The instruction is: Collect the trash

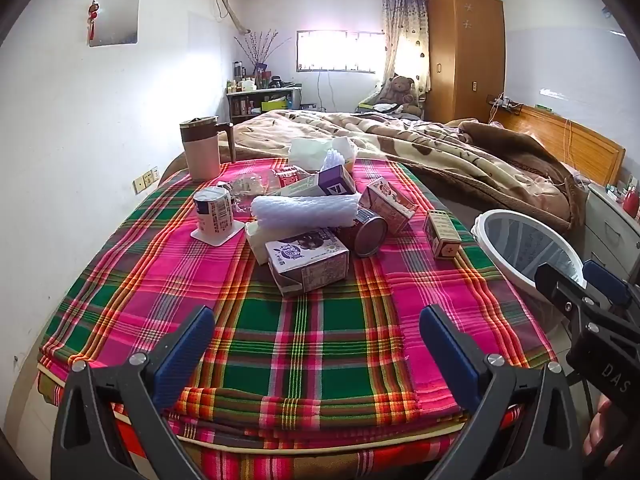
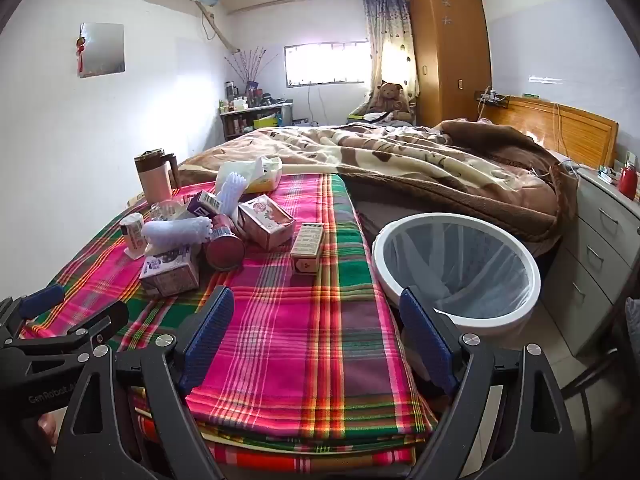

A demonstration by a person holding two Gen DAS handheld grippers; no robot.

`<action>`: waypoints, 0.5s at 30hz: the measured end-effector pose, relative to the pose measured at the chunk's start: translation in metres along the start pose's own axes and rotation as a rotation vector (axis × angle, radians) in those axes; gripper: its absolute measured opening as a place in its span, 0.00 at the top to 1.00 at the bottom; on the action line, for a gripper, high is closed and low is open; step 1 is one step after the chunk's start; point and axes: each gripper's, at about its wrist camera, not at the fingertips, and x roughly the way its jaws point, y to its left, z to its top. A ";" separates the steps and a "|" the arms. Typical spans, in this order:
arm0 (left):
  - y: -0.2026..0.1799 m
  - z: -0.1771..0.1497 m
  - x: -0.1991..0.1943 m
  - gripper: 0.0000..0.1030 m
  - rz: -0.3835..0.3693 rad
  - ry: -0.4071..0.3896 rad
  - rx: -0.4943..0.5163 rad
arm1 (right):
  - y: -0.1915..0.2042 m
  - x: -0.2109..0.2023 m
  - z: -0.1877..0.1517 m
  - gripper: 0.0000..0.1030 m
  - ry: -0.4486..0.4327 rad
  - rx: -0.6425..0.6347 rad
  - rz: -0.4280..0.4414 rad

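We cannot read the small print on the purple carton (image 1: 307, 266) or on the white cup (image 1: 214, 210); it is too fine. The foam roll (image 1: 304, 210) covers what lies under it, and the clear bottle (image 1: 250, 188) behind is mostly hidden. In the left wrist view the bin (image 1: 528, 250) is partly covered by the right gripper (image 1: 580, 280), whose body the picture's edge cuts off. The items on the far shelf (image 2: 256, 114) are too small to tell.
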 end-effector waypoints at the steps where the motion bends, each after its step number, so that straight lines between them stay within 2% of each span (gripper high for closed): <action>1: 0.000 0.000 0.000 0.00 0.000 0.000 0.000 | 0.000 0.000 0.000 0.16 0.005 0.001 -0.001; 15: -0.002 0.000 -0.001 0.00 0.001 -0.011 0.003 | 0.002 -0.001 0.000 0.16 0.011 -0.011 -0.004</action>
